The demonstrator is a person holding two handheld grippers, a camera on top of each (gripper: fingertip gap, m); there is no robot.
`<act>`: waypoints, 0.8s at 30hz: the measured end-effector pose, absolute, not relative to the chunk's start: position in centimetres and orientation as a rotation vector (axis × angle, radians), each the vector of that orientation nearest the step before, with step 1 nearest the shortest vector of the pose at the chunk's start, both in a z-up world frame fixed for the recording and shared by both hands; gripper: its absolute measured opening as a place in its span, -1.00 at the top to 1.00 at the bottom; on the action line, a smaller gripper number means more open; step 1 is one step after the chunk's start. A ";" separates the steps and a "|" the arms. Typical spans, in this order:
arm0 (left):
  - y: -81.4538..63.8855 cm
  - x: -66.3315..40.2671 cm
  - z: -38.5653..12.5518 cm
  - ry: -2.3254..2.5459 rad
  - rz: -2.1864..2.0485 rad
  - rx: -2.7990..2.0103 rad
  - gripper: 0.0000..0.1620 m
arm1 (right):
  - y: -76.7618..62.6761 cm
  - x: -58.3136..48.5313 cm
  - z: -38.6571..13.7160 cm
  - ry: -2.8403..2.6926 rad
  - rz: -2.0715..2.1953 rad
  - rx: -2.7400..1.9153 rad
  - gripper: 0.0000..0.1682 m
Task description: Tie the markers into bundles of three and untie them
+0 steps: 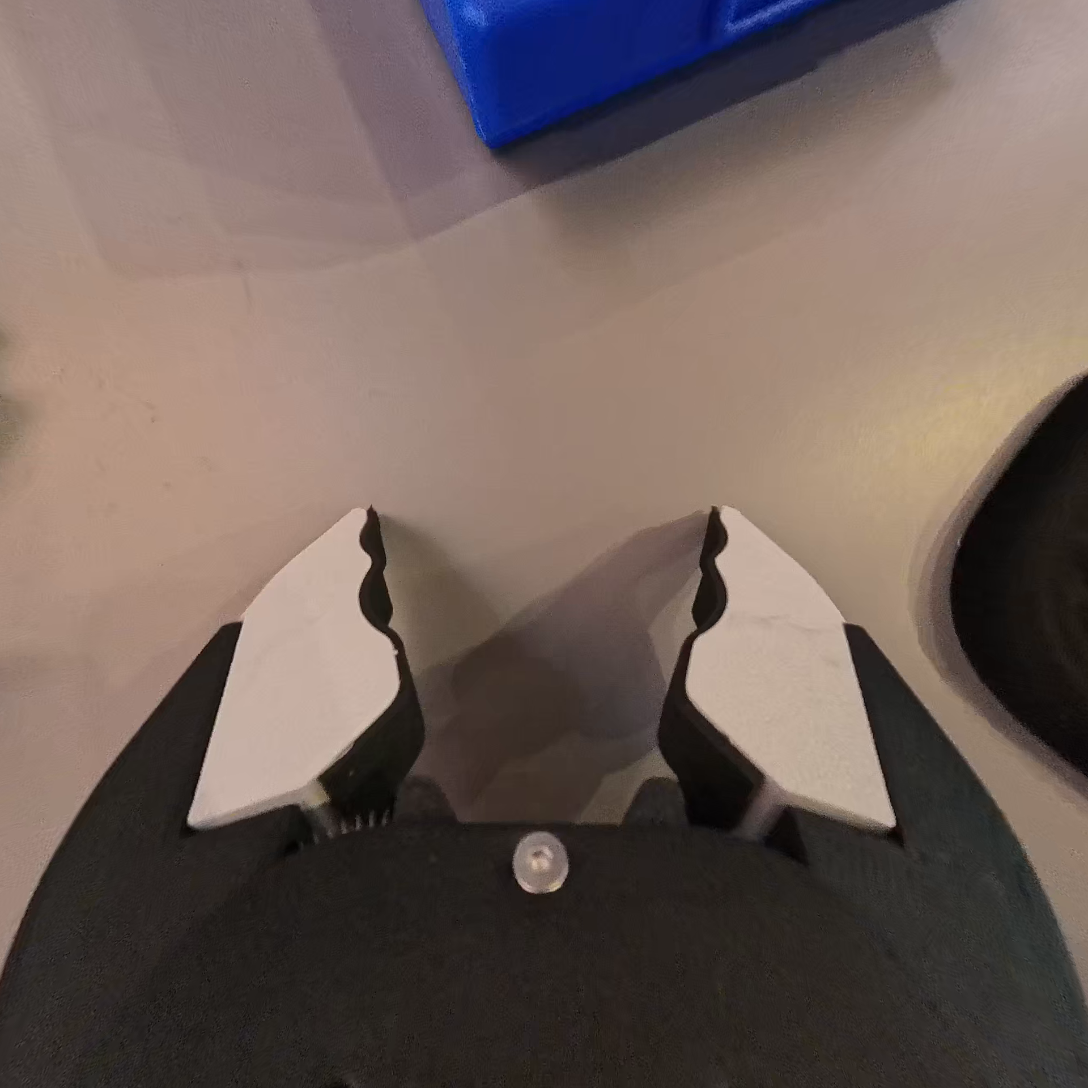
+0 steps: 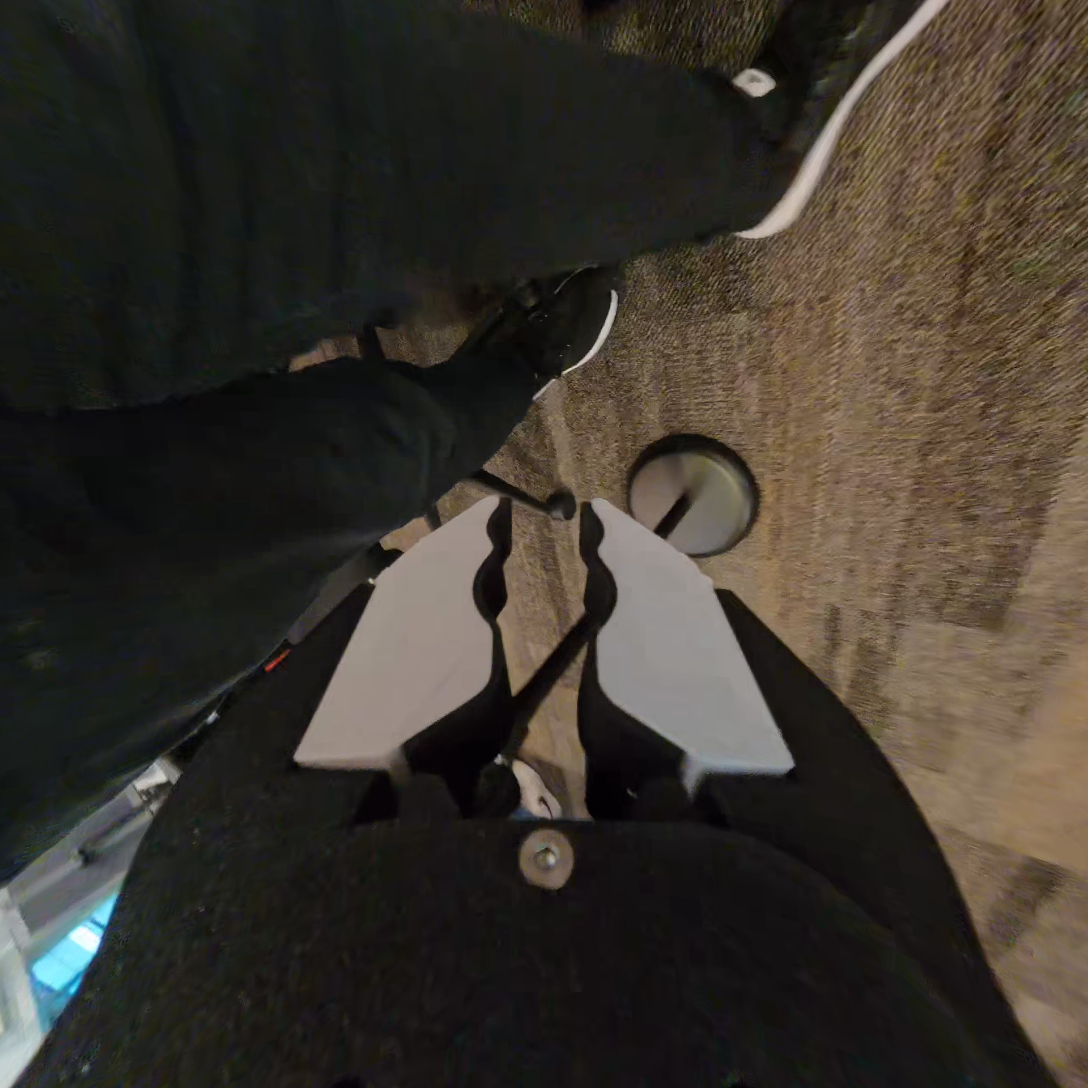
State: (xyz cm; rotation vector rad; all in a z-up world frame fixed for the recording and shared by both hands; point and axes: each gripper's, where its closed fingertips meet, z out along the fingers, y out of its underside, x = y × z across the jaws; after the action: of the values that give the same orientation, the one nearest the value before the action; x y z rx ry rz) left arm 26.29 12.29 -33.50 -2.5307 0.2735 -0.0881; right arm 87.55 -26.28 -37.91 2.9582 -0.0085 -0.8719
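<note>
no markers show in either view, so the step in hand is probably getting both tools over the work surface and finding them. to do that well, swing the right gripper (image 2: 544, 506) up off the floor view and onto the table (image 1: 530, 365) before anything else, then look for the markers with both cameras level.

the left gripper (image 1: 544, 512) hovers over the pale table with its fingers (image 1: 312, 665) spread wide and nothing between them, touching nothing. a blue box (image 1: 618, 65) lies at 12 o'clock, well apart from the tips, and a dark rounded shape (image 1: 1036, 589) cuts in at 3 o'clock; it is too blurred to name.

the right gripper points down at a brown carpet (image 2: 883, 412), its fingers a narrow gap apart and holding nothing. a thin black rod crosses behind the gap but seems to belong to the floor clutter. a round floor plate (image 2: 695, 494) sits at 1 o'clock of the tips, a dark trouser leg (image 2: 265, 206) and a shoe (image 2: 565, 329) fill 10 to 12 o'clock.
</note>
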 end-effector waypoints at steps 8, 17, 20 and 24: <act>13.5 25.9 -33.5 -0.086 0.024 -2.541 -0.25 | -14.1 100.0 -31.7 0.370 -0.725 2.787 0.68; 15.0 26.2 -33.6 -0.390 0.118 -2.517 -0.33 | 19.8 102.5 -28.0 1.124 -0.508 2.703 0.61; 15.6 26.2 -33.6 -0.400 0.125 -2.501 -0.36 | 31.5 96.5 -27.7 1.492 -0.481 2.527 0.63; 16.5 25.6 -33.8 -0.483 0.141 -2.517 -0.48 | 45.9 86.8 -27.5 1.779 -0.516 2.410 0.62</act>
State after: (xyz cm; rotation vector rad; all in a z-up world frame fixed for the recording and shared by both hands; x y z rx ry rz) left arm 25.59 16.51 -33.81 -2.5170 -0.4832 0.1413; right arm 86.78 45.95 -27.51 2.4101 1.7792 -0.5158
